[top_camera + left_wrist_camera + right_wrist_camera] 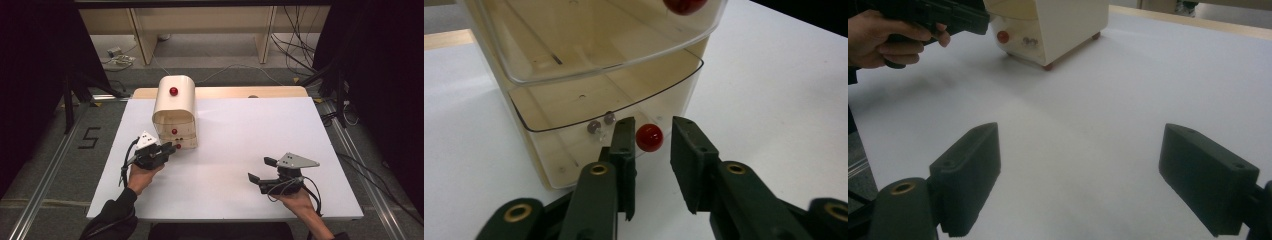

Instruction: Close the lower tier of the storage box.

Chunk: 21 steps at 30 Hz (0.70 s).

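Nearest you, at about five o'clock on the white tabletop (240,150), your right hand-held black gripper (263,170) hovers low over bare surface. In the right gripper view (1078,180) its jaws stand wide apart with nothing between them.

At about eight o'clock, your left hand-held black gripper (170,148) points at the base of the cream, round-topped plastic drawer cabinet (174,107). In the left gripper view (651,150) its jaws are parted only a little, and nothing is clamped. The small glossy red ball knob (649,137) on the lowest clear drawer (589,125) sits in the gap just beyond the fingertips. It lies close to the left-hand jaw, and the pads do not press on it. That clear drawer juts slightly out from the cabinet front. Two small dark beads (601,122) lie inside it, just behind the front wall.

Farther off, toward eleven o'clock, the cabinet rises with a second red knob (174,131) on the drawer above. A larger red knob (173,91) sits on its curved top cover. Beyond it, at twelve o'clock, the light wooden table edge (225,92) shows past the white surface.
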Each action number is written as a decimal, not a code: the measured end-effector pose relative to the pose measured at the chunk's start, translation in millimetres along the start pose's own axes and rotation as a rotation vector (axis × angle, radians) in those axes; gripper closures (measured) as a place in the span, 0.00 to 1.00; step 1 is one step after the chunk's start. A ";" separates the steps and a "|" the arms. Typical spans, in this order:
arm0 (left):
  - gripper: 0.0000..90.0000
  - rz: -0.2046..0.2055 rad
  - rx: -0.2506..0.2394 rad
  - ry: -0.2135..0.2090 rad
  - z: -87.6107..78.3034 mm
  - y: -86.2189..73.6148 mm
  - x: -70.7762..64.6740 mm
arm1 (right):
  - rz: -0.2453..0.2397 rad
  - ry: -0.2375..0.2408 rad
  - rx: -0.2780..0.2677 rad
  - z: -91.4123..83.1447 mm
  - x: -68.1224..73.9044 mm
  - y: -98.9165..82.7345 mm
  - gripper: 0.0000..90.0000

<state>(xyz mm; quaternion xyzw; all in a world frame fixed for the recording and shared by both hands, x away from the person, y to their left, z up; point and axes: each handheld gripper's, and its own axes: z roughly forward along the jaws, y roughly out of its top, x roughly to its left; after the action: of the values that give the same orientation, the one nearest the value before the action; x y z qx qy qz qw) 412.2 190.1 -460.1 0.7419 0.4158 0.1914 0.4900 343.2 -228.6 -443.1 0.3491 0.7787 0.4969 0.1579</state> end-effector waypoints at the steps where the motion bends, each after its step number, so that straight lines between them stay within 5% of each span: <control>1: 0.75 -0.005 -0.001 -0.008 -1.1 0.4 -0.1 | 0.001 -0.001 0.001 -0.2 0.1 0.0 0.19; 5: 0.69 -0.009 -0.009 -0.052 -4.8 2.2 -2.4 | -0.001 -0.001 0.001 -0.1 0.6 0.1 0.19; 21: 0.31 -0.022 -0.034 -0.111 -10.8 9.5 -16.3 | -0.001 0.000 -0.005 -0.8 1.0 0.3 0.19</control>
<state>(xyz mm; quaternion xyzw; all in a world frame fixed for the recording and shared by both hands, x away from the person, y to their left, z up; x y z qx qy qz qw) 399.3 181.5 -444.9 0.7382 0.3928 0.1516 0.5271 342.1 -228.3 -442.4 0.3481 0.7776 0.4989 0.1589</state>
